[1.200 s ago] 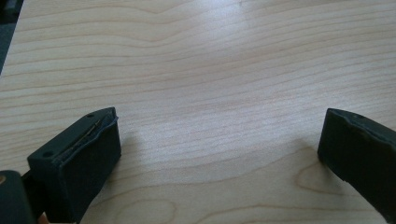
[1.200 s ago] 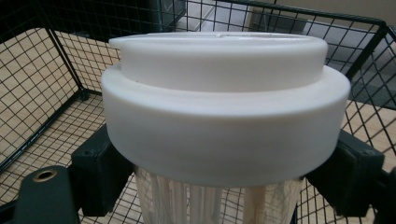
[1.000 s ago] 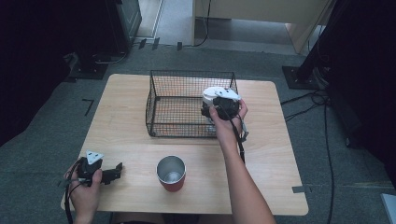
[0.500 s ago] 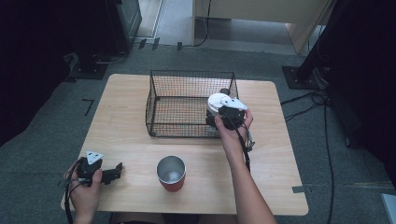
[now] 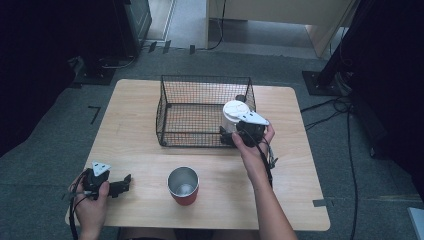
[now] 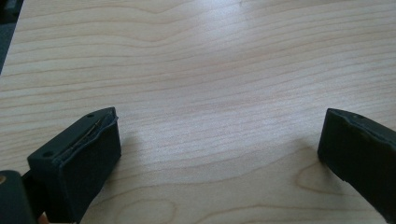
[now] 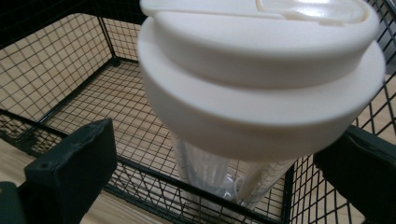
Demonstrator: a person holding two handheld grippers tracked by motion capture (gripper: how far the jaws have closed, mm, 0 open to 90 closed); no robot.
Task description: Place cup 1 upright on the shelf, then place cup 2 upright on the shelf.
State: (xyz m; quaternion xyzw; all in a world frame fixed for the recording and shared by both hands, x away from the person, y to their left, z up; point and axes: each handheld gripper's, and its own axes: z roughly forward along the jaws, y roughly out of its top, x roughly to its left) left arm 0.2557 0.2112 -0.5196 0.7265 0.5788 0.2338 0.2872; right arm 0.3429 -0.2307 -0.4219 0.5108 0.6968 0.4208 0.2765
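Observation:
A clear tumbler with a wide white lid (image 5: 235, 109) stands upright inside the black wire basket (image 5: 205, 78), in its near right corner. My right gripper (image 5: 229, 134) is at that corner, outside the near wall. Its jaws have just been opening. In the right gripper view they stand wide to either side of the lid (image 7: 261, 79), and the left pad (image 7: 74, 168) is clear of it. My left gripper (image 5: 120, 186) rests open near the table's front left edge. Bare wood lies between its pads (image 6: 88, 158).
A red cup (image 5: 183, 186) with a shiny metal inside stands at the front middle of the wooden table (image 5: 290, 200). Apart from the tumbler, the basket holds nothing. Cables and dark stands lie on the floor to the right.
My right hand has brought the white-lidded tumbler toward me and slightly down, into the basket's near right corner. The left hand has not moved.

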